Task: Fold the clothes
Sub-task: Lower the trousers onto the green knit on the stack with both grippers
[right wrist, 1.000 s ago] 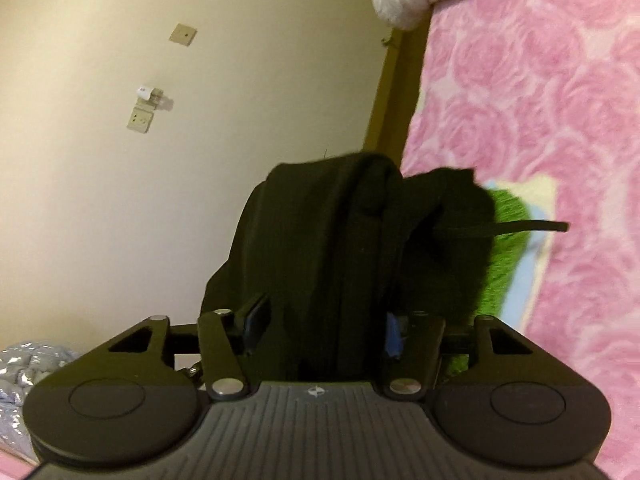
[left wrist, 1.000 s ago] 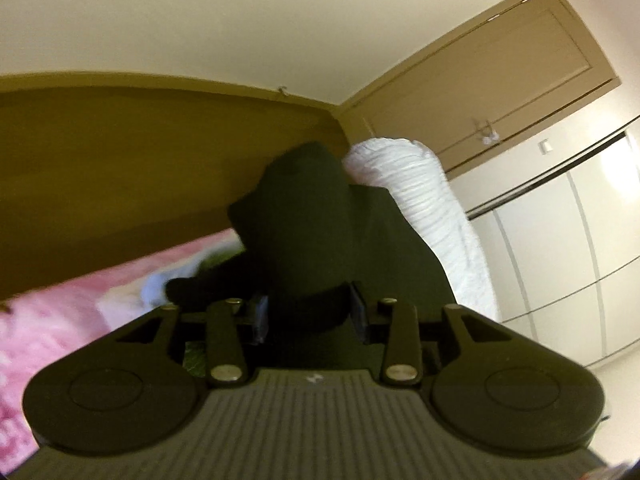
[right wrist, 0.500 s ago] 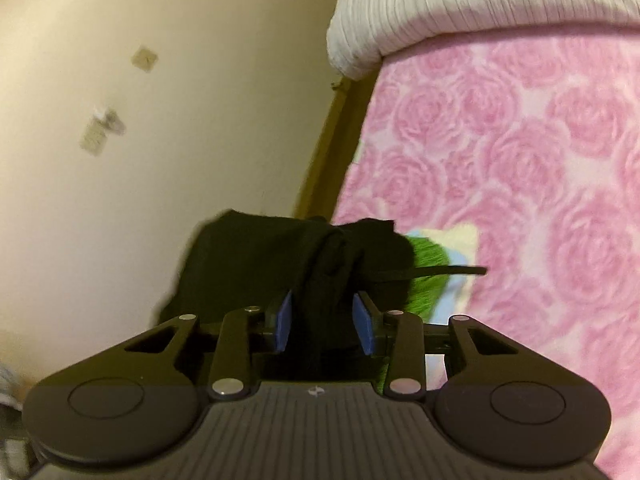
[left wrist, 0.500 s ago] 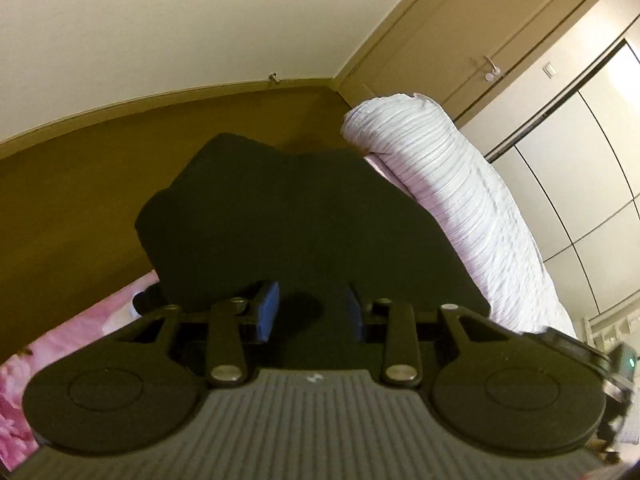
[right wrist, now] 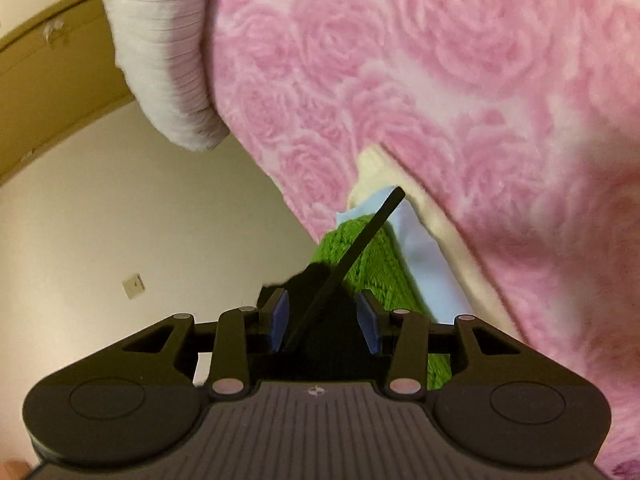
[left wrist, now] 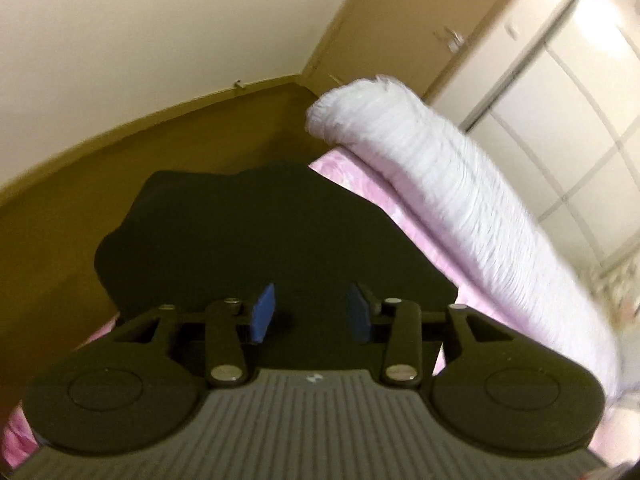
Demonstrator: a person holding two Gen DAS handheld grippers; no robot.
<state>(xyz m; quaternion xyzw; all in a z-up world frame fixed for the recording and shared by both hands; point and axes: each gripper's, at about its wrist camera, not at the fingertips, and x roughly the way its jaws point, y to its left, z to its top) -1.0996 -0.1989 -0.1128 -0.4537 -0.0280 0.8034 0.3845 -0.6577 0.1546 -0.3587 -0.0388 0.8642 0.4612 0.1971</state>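
A black garment [left wrist: 260,232] spreads wide in front of my left gripper [left wrist: 311,312], low against the wooden headboard [left wrist: 120,180]. The left jaws are opening: both blue pads [left wrist: 264,312] show bare, with dark cloth lying between them but not pinched. In the right wrist view a bunch of the same black garment [right wrist: 320,320] fills the gap of my right gripper [right wrist: 324,318], which is shut on it. A thin black strap [right wrist: 360,236] runs up from that bunch across a green knitted piece [right wrist: 376,268].
A pink rose-patterned blanket [right wrist: 440,80] covers the bed. A white ribbed bolster [left wrist: 460,200] lies along it. Light blue cloth [right wrist: 420,240] and cream cloth [right wrist: 452,256] sit under the green knit. A door [left wrist: 400,20] and white wardrobe [left wrist: 560,100] stand beyond.
The left view has rolled and the black garment now spreads wider and lower, with the left pads further apart. The right gripper sank towards the bed, rolled, and narrowed onto the black cloth.
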